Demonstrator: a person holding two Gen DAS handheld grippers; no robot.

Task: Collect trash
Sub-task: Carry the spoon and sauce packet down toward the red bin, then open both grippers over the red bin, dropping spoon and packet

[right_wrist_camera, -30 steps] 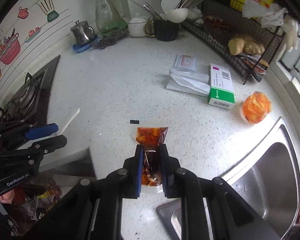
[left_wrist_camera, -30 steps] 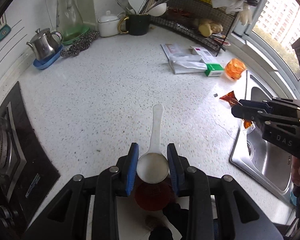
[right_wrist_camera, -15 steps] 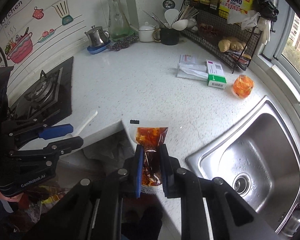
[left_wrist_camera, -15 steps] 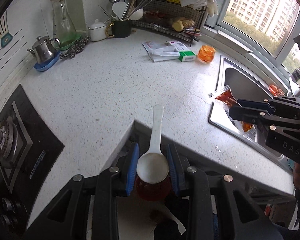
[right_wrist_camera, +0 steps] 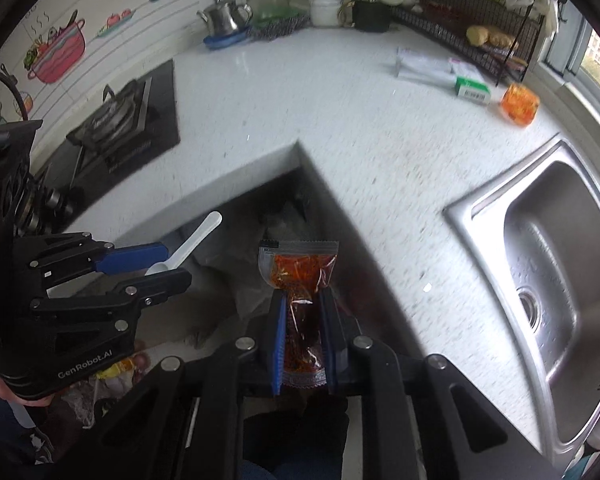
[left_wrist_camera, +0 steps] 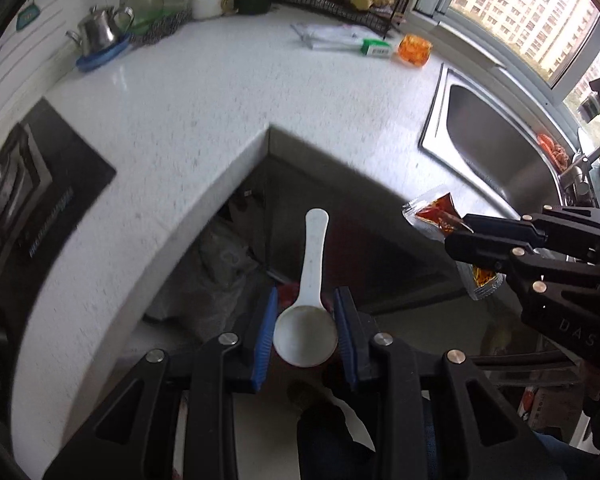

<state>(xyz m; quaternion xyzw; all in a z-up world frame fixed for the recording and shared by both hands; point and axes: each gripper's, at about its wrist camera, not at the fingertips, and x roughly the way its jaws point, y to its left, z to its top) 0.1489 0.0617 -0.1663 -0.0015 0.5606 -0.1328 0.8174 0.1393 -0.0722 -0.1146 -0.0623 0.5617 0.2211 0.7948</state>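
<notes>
My left gripper (left_wrist_camera: 305, 309) is shut on the bowl of a white plastic spoon (left_wrist_camera: 309, 304) whose handle points forward; it also shows in the right wrist view (right_wrist_camera: 188, 246). My right gripper (right_wrist_camera: 303, 308) is shut on a clear sauce packet with red chili oil (right_wrist_camera: 300, 280), also in the left wrist view (left_wrist_camera: 436, 212). Both grippers hang off the white counter (left_wrist_camera: 220, 92), in front of its inner corner, over the dim space below. A grey bag (right_wrist_camera: 236, 280) lies down there.
On the counter at the back lie a green-and-white box (right_wrist_camera: 472, 90), white packets (right_wrist_camera: 420, 66) and an orange wrapped item (right_wrist_camera: 520, 104). A steel sink (right_wrist_camera: 552, 264) is on the right and a black gas hob (right_wrist_camera: 116, 120) on the left. A kettle (right_wrist_camera: 222, 16) stands by the wall.
Both grippers have pulled back from the counter and lowered, with the spoon and the packet still held. They now hang past the counter's edge instead of over its top.
</notes>
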